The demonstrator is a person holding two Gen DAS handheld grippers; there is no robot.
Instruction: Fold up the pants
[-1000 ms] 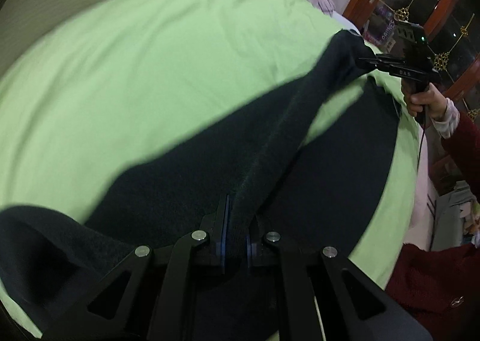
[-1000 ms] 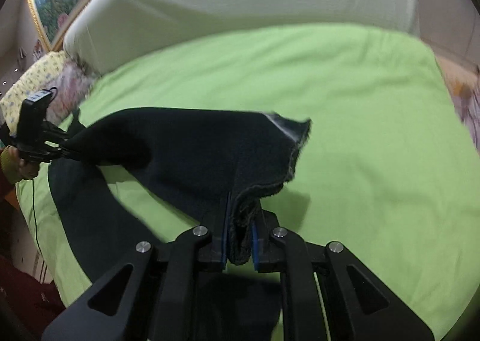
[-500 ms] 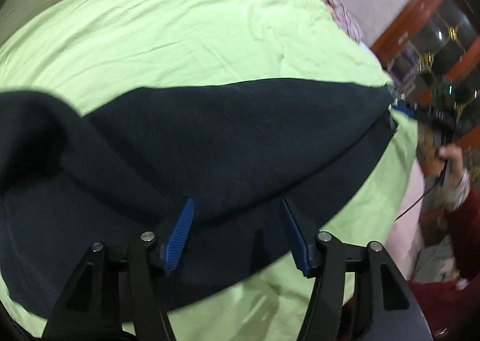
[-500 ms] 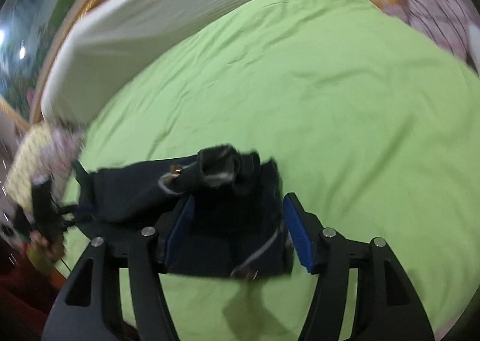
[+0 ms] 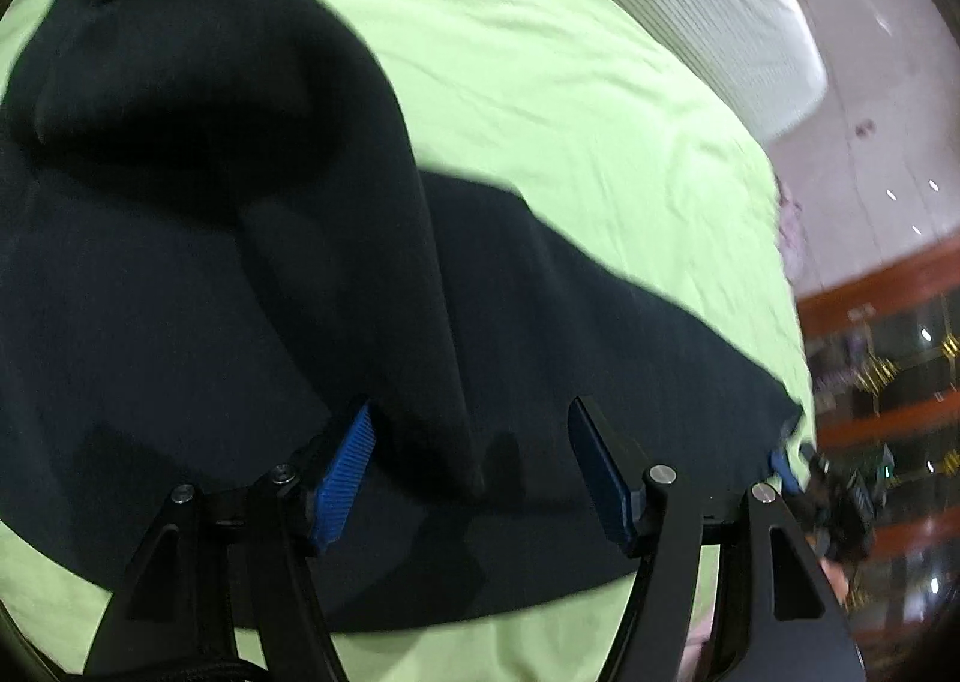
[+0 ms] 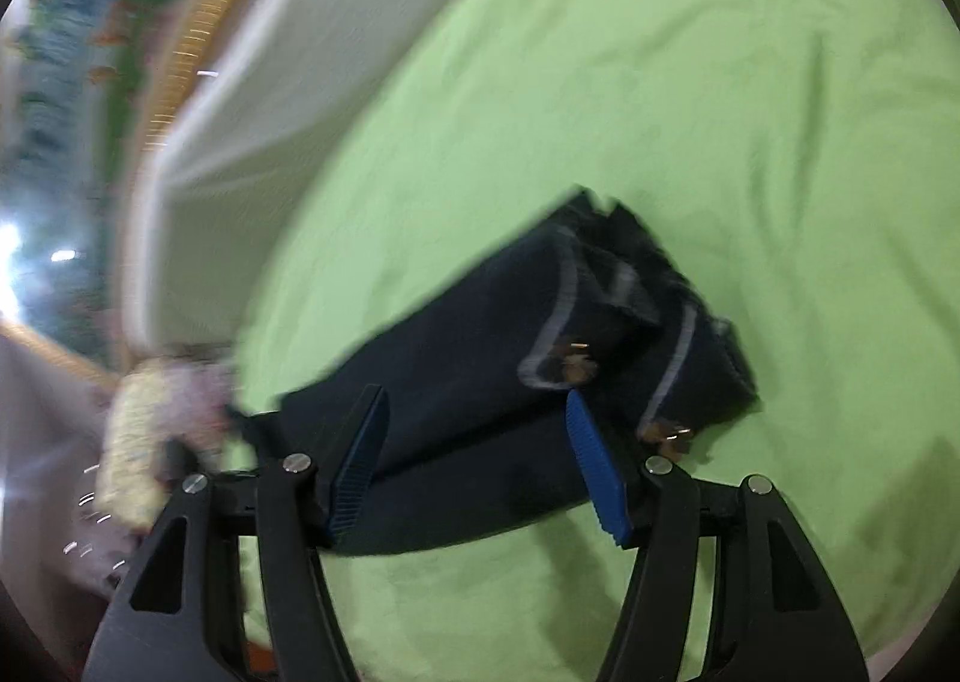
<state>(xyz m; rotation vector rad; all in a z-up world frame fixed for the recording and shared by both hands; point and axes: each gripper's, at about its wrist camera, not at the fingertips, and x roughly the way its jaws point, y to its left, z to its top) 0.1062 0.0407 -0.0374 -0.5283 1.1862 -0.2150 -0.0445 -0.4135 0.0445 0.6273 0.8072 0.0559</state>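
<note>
Pants [image 5: 240,262] run past left frame edge in left wrist view; fabric too dark for fold layers to read. Right gripper [image 5: 840,502] beside pants' right corner blurred, mostly hidden. Framed picture [image 6: 78,82] beyond pants motion-smeared, unreadable.

The pants [image 6: 480,382] are laid on the bed sheet [image 6: 690,112], one layer doubled over another — the headboard [image 6: 252,70] is set behind. The left gripper [image 5: 474,472] and right gripper [image 6: 480,454] are held spread wide just above the cloth.
</note>
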